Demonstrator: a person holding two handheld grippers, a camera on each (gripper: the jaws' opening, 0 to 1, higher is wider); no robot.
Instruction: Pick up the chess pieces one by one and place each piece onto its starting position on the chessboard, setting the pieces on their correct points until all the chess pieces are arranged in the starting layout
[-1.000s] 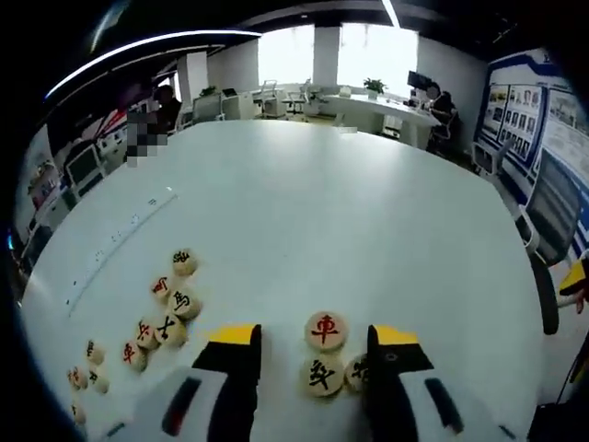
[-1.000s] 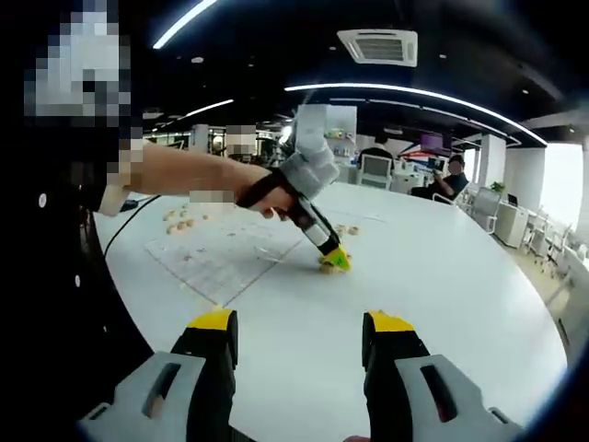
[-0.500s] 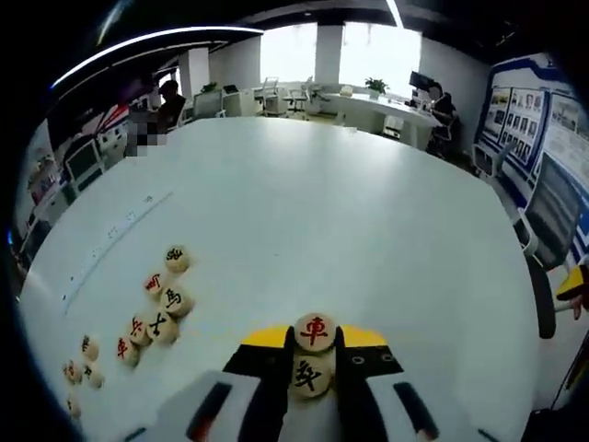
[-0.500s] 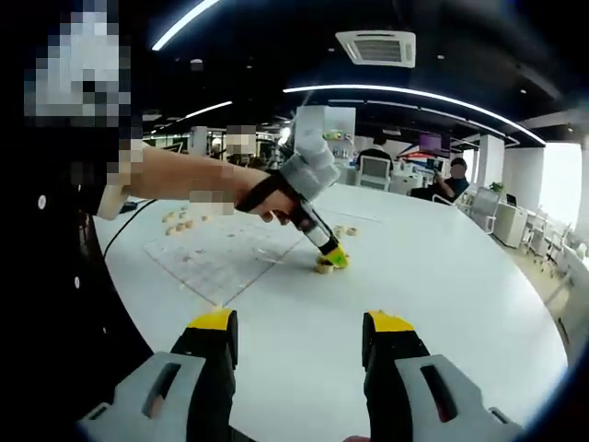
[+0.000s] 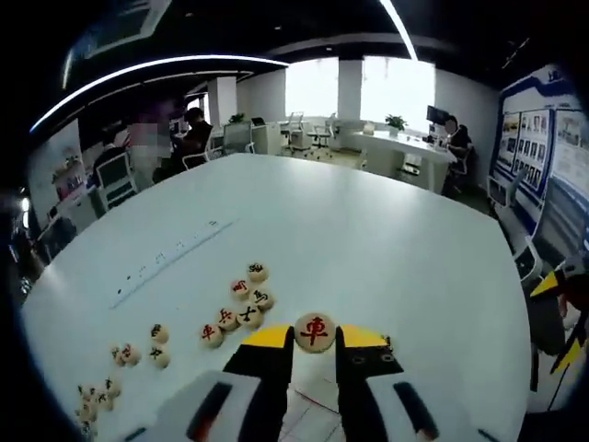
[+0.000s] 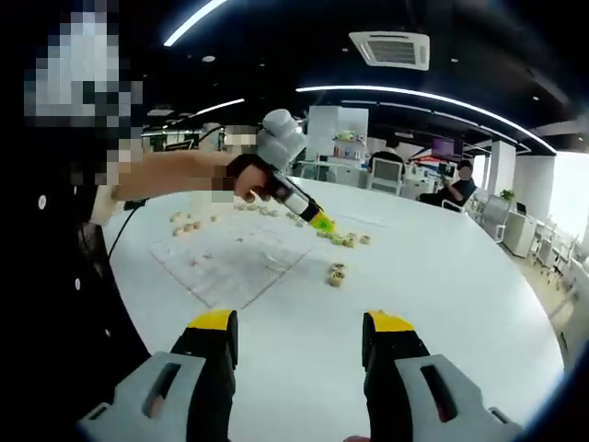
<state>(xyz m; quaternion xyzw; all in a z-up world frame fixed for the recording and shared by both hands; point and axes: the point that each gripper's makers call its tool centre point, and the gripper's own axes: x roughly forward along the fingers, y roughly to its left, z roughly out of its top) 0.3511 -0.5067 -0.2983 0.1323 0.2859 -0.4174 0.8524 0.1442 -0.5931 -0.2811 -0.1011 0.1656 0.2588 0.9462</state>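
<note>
The left gripper (image 5: pixel 315 336) pinches a round pale wooden chess piece with a red character (image 5: pixel 315 331) above the white table (image 5: pixel 368 249), while the right gripper (image 6: pixel 299 336) hangs wide open, holding nothing.

An open-plan office. Ahead of the left gripper, beyond the big white table (image 5: pixel 368 239), stand desks (image 5: pixel 405 152), office chairs (image 5: pixel 304 129), monitors (image 5: pixel 438 114) and bright windows (image 5: pixel 396 92); a poster wall (image 5: pixel 538 138) runs to its right. Above the right gripper hang a ceiling air-conditioning unit (image 6: pixel 388 49) and strip lights (image 6: pixel 433 97), with seated people (image 6: pixel 457 184) far ahead.
</note>
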